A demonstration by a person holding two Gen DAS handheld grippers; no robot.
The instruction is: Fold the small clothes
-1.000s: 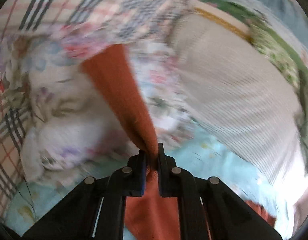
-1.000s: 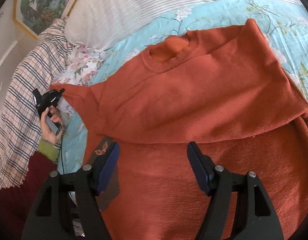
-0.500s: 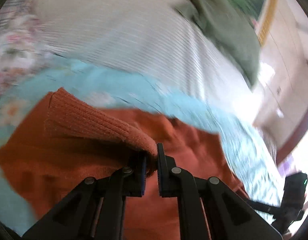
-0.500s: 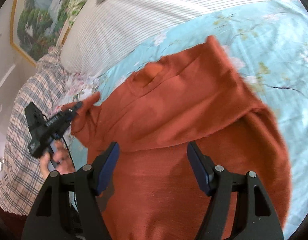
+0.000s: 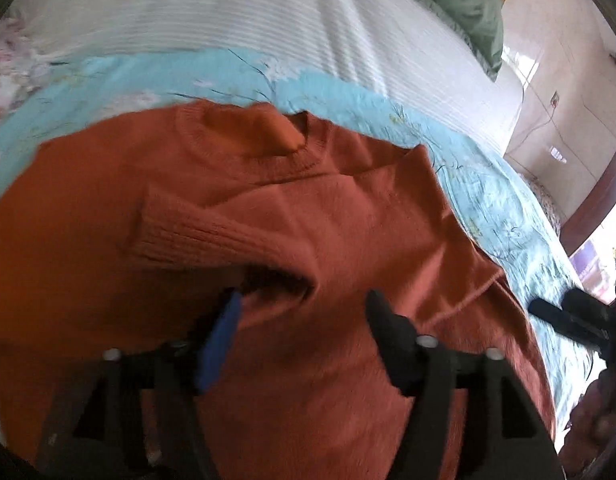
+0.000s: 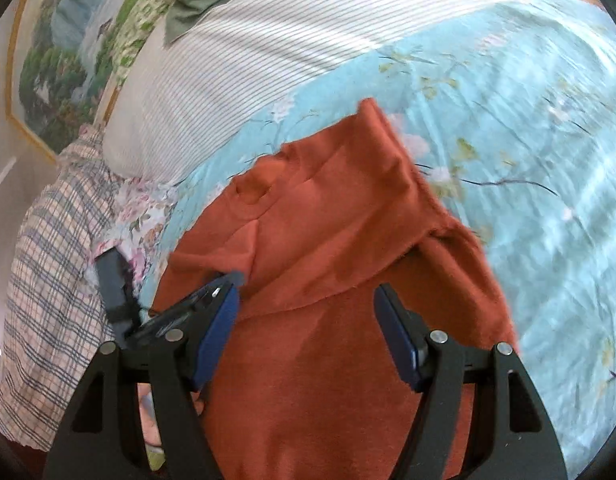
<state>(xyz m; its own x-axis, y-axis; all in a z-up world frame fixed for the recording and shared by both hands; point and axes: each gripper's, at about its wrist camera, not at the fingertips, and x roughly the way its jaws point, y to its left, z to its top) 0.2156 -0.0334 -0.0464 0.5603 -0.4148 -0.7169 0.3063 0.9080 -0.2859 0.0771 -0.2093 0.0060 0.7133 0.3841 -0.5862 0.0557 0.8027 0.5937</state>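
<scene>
Now: left gripper (image 5: 304,312) jaws just opened, ribbed cuff (image 5: 212,236) released, lying at their 11 o'clock on the rust-orange knit sweater (image 5: 328,216). Sweater lies on the light-blue floral bed sheet (image 6: 528,152). Right gripper (image 6: 308,312) jaws spread, empty, above the sweater's body.

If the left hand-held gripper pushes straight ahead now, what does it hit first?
Most likely the orange sweater: the left hand-held gripper, jaws just opened, points down at the folded-over sleeve cuff lying on it. Depth is unclear.
</scene>
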